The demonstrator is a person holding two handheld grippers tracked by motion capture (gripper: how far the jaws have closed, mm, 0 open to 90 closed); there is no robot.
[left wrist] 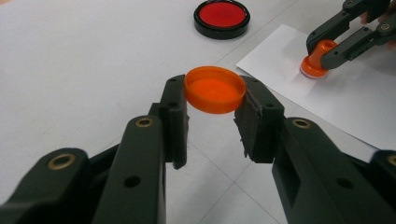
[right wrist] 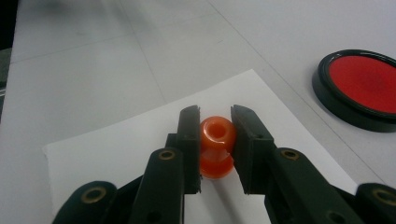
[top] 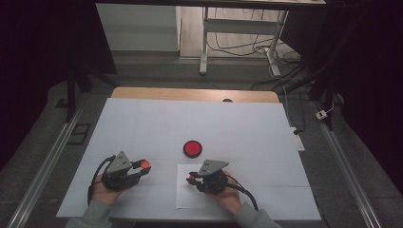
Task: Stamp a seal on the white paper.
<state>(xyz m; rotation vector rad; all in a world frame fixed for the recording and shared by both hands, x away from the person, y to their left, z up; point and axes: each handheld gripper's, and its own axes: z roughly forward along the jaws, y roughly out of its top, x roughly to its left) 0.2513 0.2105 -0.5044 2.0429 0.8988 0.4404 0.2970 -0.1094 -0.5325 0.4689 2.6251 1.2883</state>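
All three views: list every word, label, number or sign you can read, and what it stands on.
None can be read. The orange cap, the orange stamp, the red ink pad and the white sheet show no lettering. Neither the left gripper nor the right gripper carries a mark.

Black left gripper [top: 141,169], black right gripper [top: 191,178], grey triangular top plates, brass-ringed holes, trailing black cables, grey-green sleeves [top: 90,214]

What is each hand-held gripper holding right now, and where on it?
Left hand-held gripper clamps the orange cap across its rim; right hand-held gripper grips the orange stamp by its handle.
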